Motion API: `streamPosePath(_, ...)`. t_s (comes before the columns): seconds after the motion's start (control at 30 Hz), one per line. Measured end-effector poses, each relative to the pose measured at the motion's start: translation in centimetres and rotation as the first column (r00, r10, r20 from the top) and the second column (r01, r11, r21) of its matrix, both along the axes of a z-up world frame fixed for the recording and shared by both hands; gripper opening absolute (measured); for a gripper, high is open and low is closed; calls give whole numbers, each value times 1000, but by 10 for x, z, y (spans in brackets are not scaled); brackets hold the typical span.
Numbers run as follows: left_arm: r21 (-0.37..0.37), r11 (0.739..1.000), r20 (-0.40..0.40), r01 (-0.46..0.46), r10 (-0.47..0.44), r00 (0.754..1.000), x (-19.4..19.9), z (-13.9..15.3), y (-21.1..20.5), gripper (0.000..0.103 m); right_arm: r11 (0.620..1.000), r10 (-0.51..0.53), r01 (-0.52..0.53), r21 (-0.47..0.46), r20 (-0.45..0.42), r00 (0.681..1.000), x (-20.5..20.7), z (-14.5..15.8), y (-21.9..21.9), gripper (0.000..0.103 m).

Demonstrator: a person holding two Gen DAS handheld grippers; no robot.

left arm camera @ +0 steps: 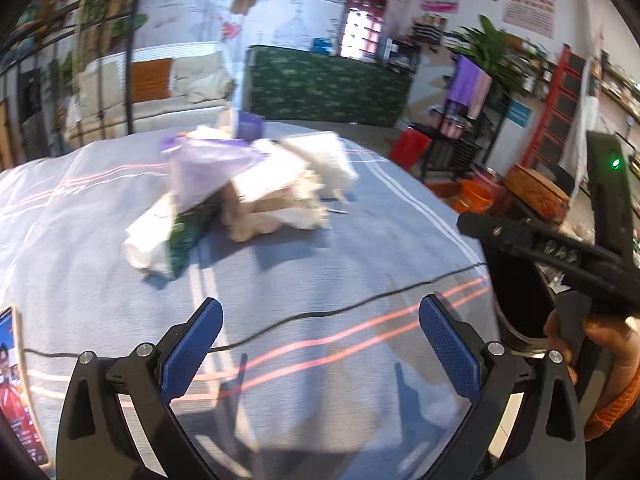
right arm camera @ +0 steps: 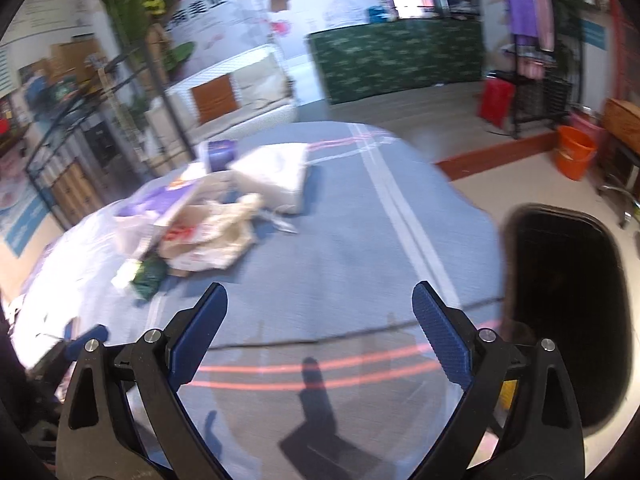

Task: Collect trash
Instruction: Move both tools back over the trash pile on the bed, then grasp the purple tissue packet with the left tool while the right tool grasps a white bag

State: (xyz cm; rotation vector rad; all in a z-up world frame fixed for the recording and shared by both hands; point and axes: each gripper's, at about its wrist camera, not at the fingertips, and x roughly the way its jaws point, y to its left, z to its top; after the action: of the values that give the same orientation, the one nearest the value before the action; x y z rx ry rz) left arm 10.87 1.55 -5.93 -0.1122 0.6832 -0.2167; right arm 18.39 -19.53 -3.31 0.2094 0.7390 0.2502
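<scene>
You hold the left gripper [left arm camera: 320, 344] low over the near part of the table [left arm camera: 360, 240], and it points forward toward the trash pile [left arm camera: 240, 188]. Its two blue pads [left arm camera: 192, 350] stand wide apart, and there is nothing between them, only the grey-blue cloth with pink stripes. A thin black cable [left arm camera: 320, 314] lies across the cloth just in front of the fingertips.

Your right gripper [right arm camera: 320, 344] is also over the near edge of the table, level with the cloth, and its jaws are wide open and hold nothing. In the left view you see this tool [left arm camera: 560, 256] from the side, at the right edge, with your right hand [left arm camera: 592, 336] closed around its handle.

The trash is in the middle of the table, well apart from both claws. It is a loose heap: a purple plastic bag [left arm camera: 200, 164] on top, crumpled white paper [left arm camera: 276, 216], a green packet [left arm camera: 186, 236] at the near-left side, and a white bag [right arm camera: 276, 172] behind. The pictures are blurred, so I cannot tell the single pieces more exactly.

To the right of the table, close beside its edge, stands a black bin [right arm camera: 568, 304] with its mouth open upward. An orange bucket [right arm camera: 574, 152] is on the floor farther behind.
</scene>
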Motion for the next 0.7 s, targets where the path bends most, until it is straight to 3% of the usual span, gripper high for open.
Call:
streamPosePath(0.2,-12,996,-18,-90,90,996,1,-3,36,93,992,125,-126,4,28,992,13,15,53,92)
streamPosePath(0.4,-79,987,2,-139,139,990,12,15,68,85,989,151,-150,-14,58,987,29,29,82,92)
streamPosePath(0.57,-142,977,46,-161,169,985,50,46,87,84,988,135,-129,-79,74,988,29,25,90,92)
streamPosePath(0.7,-184,964,27,-193,201,979,92,58,93,78,985,139,-131,-108,73,988,25,21,93,92)
